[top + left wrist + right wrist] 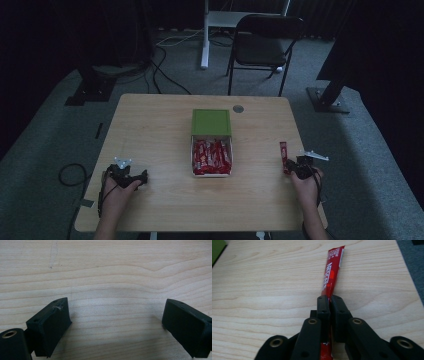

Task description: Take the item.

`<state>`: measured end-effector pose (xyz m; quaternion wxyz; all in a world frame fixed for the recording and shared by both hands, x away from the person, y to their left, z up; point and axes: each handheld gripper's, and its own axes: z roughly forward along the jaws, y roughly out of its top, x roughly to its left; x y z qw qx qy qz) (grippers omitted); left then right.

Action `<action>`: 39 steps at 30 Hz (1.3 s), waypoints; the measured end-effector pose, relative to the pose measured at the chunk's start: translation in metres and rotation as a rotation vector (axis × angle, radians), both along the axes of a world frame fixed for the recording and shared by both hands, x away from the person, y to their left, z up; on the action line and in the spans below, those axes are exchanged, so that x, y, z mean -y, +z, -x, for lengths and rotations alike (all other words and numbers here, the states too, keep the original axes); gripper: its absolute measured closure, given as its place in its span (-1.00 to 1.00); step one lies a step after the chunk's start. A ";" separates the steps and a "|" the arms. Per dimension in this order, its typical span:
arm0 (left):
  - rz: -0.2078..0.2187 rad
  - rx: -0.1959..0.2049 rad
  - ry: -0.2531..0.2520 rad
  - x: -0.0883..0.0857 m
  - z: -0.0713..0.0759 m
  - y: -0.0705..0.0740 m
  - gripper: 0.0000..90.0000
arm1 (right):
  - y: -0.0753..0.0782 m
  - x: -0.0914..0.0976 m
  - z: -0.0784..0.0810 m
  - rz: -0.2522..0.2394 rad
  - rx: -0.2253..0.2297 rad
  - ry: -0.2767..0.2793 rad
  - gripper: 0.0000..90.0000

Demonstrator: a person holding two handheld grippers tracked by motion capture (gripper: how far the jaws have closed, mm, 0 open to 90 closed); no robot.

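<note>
Dim room; grey carpet floor (45, 150); black folding chair (262, 45); cables (165, 75), seemingly.

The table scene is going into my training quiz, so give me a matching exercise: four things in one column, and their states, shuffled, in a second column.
1. left gripper
2. right gripper
3. white box
4. green lid

A. lies flat just beyond the box
B. packed with red sachets
C. jaws wide apart over bare wood
D. shut on a red sachet

Pairs: 1-C, 2-D, 3-B, 4-A

Red sachet (331, 277) lower end hidden between right gripper (329, 301) jaws; print in high view too small to read.
</note>
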<state>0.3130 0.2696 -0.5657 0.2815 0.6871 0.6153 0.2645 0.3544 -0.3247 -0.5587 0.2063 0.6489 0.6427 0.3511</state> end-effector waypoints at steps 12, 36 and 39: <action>0.000 0.000 0.000 0.000 0.000 0.000 -0.81 | 0.013 0.002 0.003 0.006 0.040 -0.007 0.64; 0.000 0.000 0.000 0.000 0.000 0.000 -0.81 | 0.024 -0.029 0.006 -0.044 0.084 0.156 0.40; 0.000 0.000 0.000 0.000 0.000 0.000 -0.81 | 0.023 -0.032 0.007 -0.052 0.087 0.185 0.35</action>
